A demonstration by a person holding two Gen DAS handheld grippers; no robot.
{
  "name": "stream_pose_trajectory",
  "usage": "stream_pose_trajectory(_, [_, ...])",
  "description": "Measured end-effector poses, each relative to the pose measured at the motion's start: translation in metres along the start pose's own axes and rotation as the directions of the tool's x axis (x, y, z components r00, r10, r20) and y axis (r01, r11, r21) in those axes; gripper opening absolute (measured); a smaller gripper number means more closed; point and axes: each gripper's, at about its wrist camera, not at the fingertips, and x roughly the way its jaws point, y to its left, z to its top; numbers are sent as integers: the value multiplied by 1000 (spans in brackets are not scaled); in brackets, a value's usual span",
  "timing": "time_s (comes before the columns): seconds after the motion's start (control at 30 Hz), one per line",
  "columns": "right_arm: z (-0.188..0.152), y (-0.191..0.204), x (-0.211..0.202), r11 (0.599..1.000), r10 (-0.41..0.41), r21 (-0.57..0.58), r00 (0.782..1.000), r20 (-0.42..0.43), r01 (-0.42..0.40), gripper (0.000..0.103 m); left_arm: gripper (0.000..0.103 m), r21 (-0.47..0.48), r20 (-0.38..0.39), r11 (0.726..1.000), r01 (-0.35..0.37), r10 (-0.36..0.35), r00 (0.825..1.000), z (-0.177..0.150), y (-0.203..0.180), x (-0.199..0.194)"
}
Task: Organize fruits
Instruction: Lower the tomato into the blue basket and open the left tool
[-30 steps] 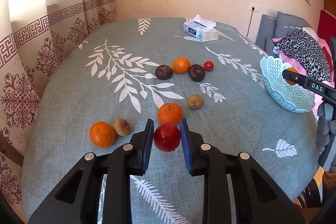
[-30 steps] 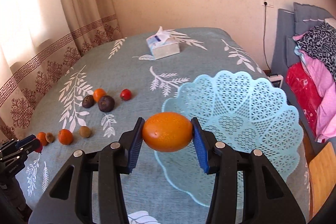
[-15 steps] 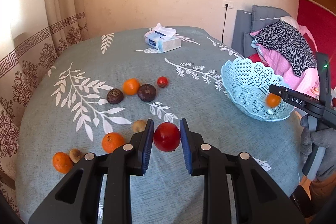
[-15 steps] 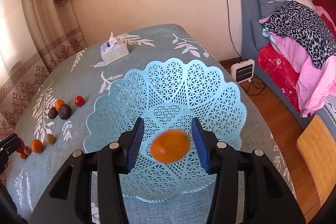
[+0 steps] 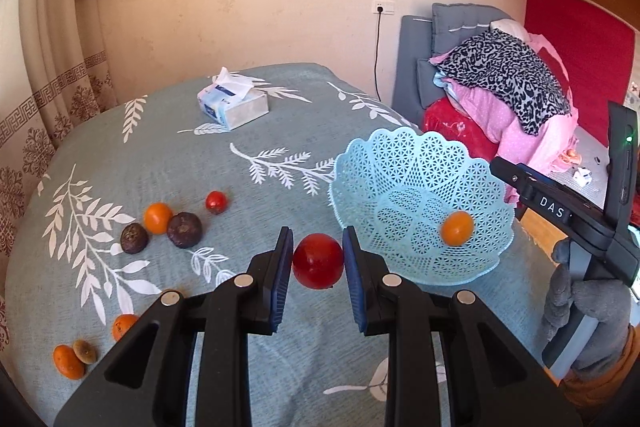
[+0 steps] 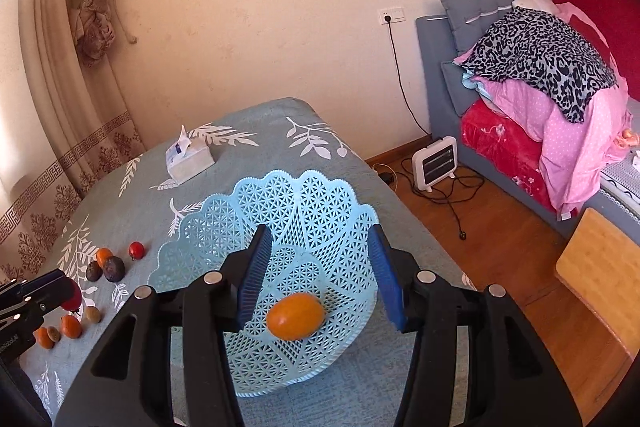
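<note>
My left gripper (image 5: 317,263) is shut on a red round fruit (image 5: 318,261), held above the table just left of the light blue lattice basket (image 5: 400,163). An orange (image 5: 457,227) lies inside the basket. My right gripper (image 6: 320,279) is open and empty above the basket (image 6: 320,195), with the orange (image 6: 295,315) lying below it. Loose fruit stays on the cloth: an orange (image 5: 157,217), two dark fruits (image 5: 185,229), a small red fruit (image 5: 216,201), and more oranges and brown fruits at the near left (image 5: 69,366).
A tissue box (image 5: 234,105) stands at the table's far side. The basket sits near the table's right edge; beyond it are wooden floor, a small heater (image 6: 435,163) with cables, and a sofa piled with bedding (image 6: 540,75).
My right gripper opened and the orange dropped into the basket. My left gripper carried the red fruit to the right, toward the basket.
</note>
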Motion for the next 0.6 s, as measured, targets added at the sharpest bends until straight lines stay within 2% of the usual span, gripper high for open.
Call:
stream_pose_trajectory(0.17, [-2, -7, 3, 1000, 1, 22, 1000, -12, -1, 52, 26, 28, -14, 998, 50, -50, 999, 11, -24, 18])
stream_pose_trajectory(0.23, [-3, -9, 4, 1000, 2, 30, 1000, -14, -2, 57, 26, 39, -21, 997, 69, -68, 997, 13, -32, 24])
stream_pose_trajectory(0.43, [-3, -12, 5, 999, 2, 47, 1000, -18, -1, 59, 26, 45, -51, 993, 112, -110, 993, 17, -46, 42])
stream_pose_trajectory(0.5, [-3, -13, 5, 999, 2, 54, 1000, -19, -1, 62, 27, 48, -55, 992, 117, -115, 992, 16, -49, 44])
stream_pose_trajectory(0.53, [-3, -13, 5, 998, 1, 58, 1000, -18, 0, 65, 28, 47, -58, 992, 120, -117, 991, 16, -49, 45])
stream_pose_trajectory(0.6, [-3, -13, 4, 998, -1, 62, 1000, -16, 2, 67, 44, 36, -62, 992, 121, -119, 991, 16, -46, 45])
